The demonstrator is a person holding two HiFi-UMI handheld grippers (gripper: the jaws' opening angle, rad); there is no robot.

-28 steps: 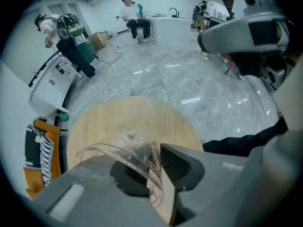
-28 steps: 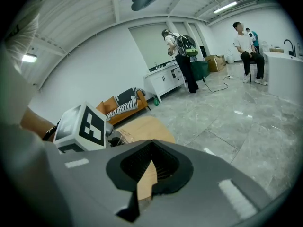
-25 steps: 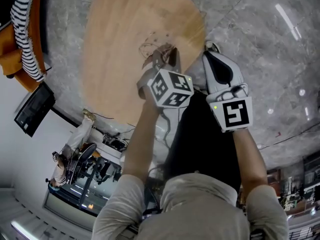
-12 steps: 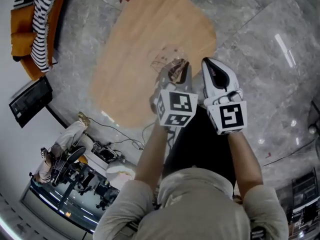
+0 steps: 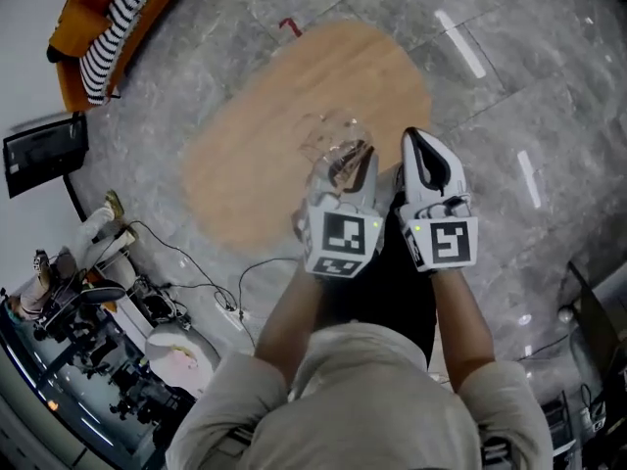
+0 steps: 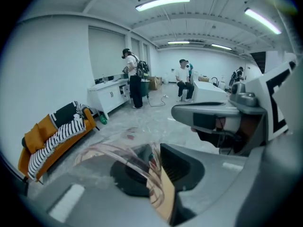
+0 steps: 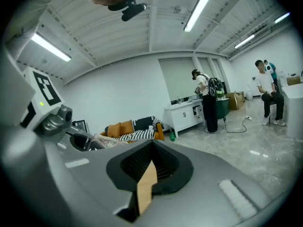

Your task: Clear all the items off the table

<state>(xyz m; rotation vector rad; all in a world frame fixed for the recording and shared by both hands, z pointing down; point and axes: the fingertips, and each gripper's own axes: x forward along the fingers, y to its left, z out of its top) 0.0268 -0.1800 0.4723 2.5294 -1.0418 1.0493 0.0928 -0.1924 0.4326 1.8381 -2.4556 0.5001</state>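
We hold our left gripper (image 5: 345, 164) clenched on a crumpled clear wrapper (image 6: 120, 148). The wrapper sticks out past the jaws, up in the air over the near edge of the round wooden table (image 5: 284, 76). Our right gripper (image 5: 424, 150) hangs just beside the left, its jaws pressed together and holding nothing. An orange sofa (image 5: 73, 27) with a striped cloth stands well apart on the grey floor.

Tan wood-grain table (image 5: 255, 164), grey veined floor (image 5: 549, 96), orange sofa (image 5: 71, 29) under a black-and-white striped cloth (image 5: 122, 16) far left, clear pink-tinted plastic wrapper (image 5: 328, 140).
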